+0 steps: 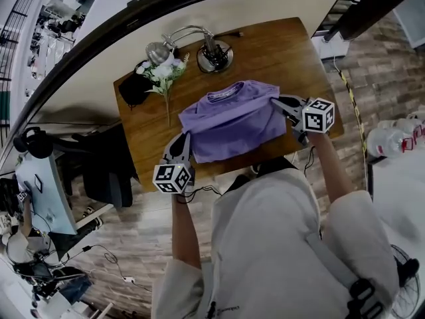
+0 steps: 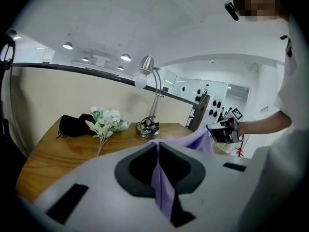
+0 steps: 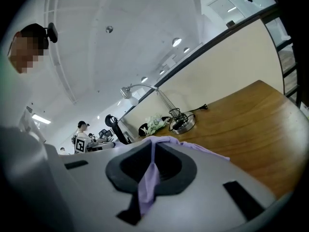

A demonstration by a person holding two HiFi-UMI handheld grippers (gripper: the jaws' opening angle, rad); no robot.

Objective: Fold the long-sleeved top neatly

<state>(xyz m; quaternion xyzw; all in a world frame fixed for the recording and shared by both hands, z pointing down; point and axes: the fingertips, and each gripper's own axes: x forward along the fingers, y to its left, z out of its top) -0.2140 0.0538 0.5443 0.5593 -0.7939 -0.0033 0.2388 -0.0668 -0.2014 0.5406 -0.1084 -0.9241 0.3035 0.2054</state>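
soft purple long-sleeved top (image 1: 229,121) on brown wooden worktop (image 1: 279,52); left hand-held gripper (image 1: 183,140) pinching its near corner; right hand-held gripper (image 1: 280,102) pinching its right side

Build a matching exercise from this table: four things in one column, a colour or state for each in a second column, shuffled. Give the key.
Things
1. top
2. lamp
3. flowers
4. pouch

Colour or state
A. white blooms, green leaves
B. black, at the far left corner of the table
C. purple, pinched by the left gripper and the right gripper
D. silver, bent neck, round base

Pairs: 1-C, 2-D, 3-A, 4-B
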